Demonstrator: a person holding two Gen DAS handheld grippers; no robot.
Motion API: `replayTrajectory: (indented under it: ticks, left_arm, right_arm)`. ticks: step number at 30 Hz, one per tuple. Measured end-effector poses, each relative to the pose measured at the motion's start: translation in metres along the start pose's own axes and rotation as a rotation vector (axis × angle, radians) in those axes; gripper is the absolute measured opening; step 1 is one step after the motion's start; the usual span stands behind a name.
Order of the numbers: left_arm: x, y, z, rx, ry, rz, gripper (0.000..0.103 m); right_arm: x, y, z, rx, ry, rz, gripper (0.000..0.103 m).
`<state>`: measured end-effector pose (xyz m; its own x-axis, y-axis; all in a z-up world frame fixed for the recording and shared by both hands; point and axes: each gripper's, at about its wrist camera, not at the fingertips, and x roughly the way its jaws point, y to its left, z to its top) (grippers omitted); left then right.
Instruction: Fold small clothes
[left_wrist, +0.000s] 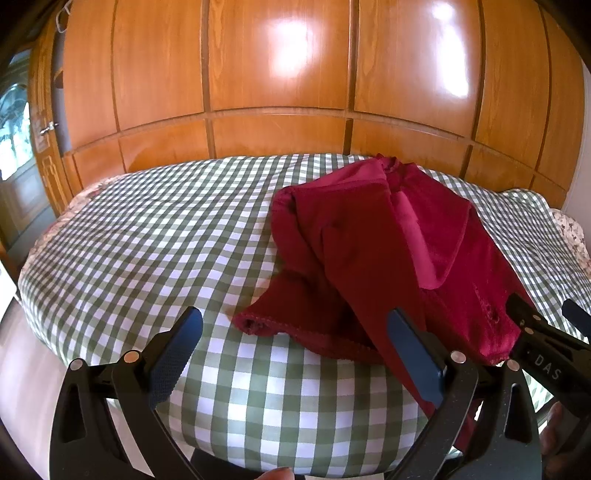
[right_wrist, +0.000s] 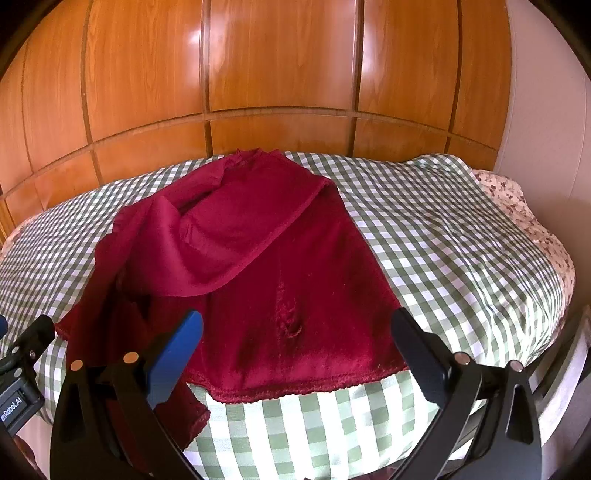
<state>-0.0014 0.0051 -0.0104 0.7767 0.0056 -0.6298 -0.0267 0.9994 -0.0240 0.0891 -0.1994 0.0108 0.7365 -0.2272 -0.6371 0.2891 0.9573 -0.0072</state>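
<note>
Left claw: spread wide, nothing between the pads; hovering over the near edge of the bed, with the right-hand finger in front of a hanging red strip but not seen pinching it.
Sleeve: trailing out at the left of the garment onto the checked cloth, cuff open, unfolded and not tucked in.
Garment: dark red top lying on the bed, toward the middle and near edge, hem facing the cameras; a loose flap of fabric thrown across the upper part at a slant, not squared.
Bed: covered by a green-and-white checked sheet, flowered fabric showing at the right rim; wooden panel wall behind.
Right claw: spread wide over the hem, empty, near the cloth but not gripping.
Done so far: garment laid out on the bed, one rough layer turned over; judged an early stage.
Left to do: probably straighten the flap, bring in the sleeve, fold the body into a neat packet.
Watch for: soft slippery fabric, likely to slide or bunch when lifted by one corner.
</note>
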Motion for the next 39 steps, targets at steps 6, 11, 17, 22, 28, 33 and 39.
replayTrajectory:
  ticks: [6, 11, 17, 22, 28, 33, 39]
  left_arm:
    - [0.001, -0.003, 0.000, 0.000, -0.001, -0.004, 0.099]
    - [0.001, -0.004, 0.000, -0.001, 0.001, -0.007, 0.099]
    - [-0.001, -0.005, 0.000, 0.008, 0.006, -0.008, 0.099]
    - [-0.001, -0.010, 0.002, 0.018, 0.014, -0.010, 0.099]
    - [-0.002, -0.012, 0.003, 0.022, 0.012, -0.011, 0.099]
    - [-0.002, -0.013, 0.003, 0.023, 0.014, -0.012, 0.099]
    - [-0.001, -0.016, 0.003, 0.031, 0.024, -0.015, 0.099]
  right_arm:
    - [-0.001, 0.000, 0.000, 0.001, -0.001, 0.000, 0.101]
    - [-0.001, 0.001, -0.001, 0.000, 0.000, 0.001, 0.101]
    - [0.001, 0.000, 0.000, 0.001, 0.011, 0.014, 0.101]
    - [0.001, -0.001, 0.000, 0.007, 0.010, 0.023, 0.101]
    - [-0.001, -0.002, 0.001, 0.010, 0.007, 0.029, 0.101]
    - [-0.002, -0.002, 0.001, 0.014, 0.003, 0.035, 0.101]
    - [0.001, -0.003, -0.003, 0.016, 0.025, 0.061, 0.101]
